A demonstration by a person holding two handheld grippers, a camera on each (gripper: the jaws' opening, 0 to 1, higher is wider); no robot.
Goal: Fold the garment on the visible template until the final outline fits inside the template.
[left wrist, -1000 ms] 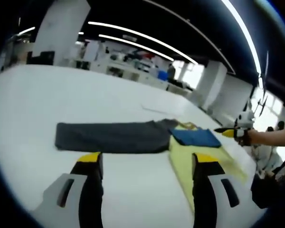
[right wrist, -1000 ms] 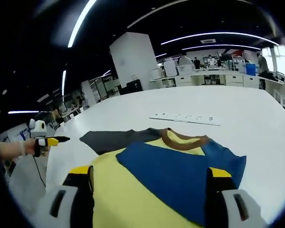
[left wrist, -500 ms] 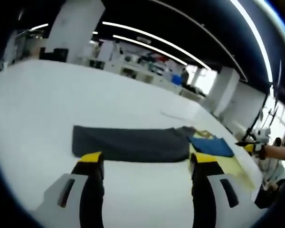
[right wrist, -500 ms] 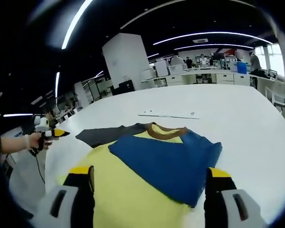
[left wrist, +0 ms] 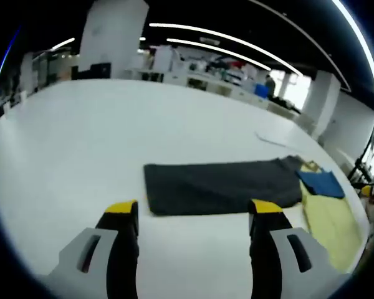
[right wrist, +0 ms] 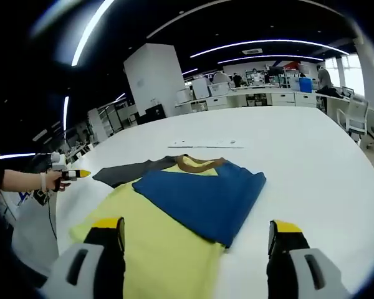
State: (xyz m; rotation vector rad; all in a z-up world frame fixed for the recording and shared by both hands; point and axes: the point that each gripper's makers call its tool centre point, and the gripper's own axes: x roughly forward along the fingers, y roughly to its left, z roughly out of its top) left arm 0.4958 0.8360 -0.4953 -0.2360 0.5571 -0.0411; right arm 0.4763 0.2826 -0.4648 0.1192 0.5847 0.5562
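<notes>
A dark grey rectangular template (left wrist: 218,187) lies flat on the white table (left wrist: 81,137). At its right end lies a yellow garment (left wrist: 329,215) with a blue part (left wrist: 323,182) folded over it. My left gripper (left wrist: 193,215) hovers open in front of the template, holding nothing. In the right gripper view the yellow garment (right wrist: 156,240) with its blue fold (right wrist: 202,194) and brown collar (right wrist: 193,164) lies just ahead, the template (right wrist: 126,171) sticking out behind it. My right gripper (right wrist: 197,229) is open over the garment's near edge. The left gripper (right wrist: 67,175) shows at the left, in a hand.
A thin white strip (right wrist: 206,144) lies on the table beyond the garment; it is also in the left gripper view as a white strip (left wrist: 271,138). Desks, shelves and people stand far behind. White table surface (right wrist: 311,174) stretches to the right of the garment.
Both cameras have moved. The left gripper has drawn left, so the template sits further right in its view. The right gripper has backed off from the garment. The cloth itself lies as before.
</notes>
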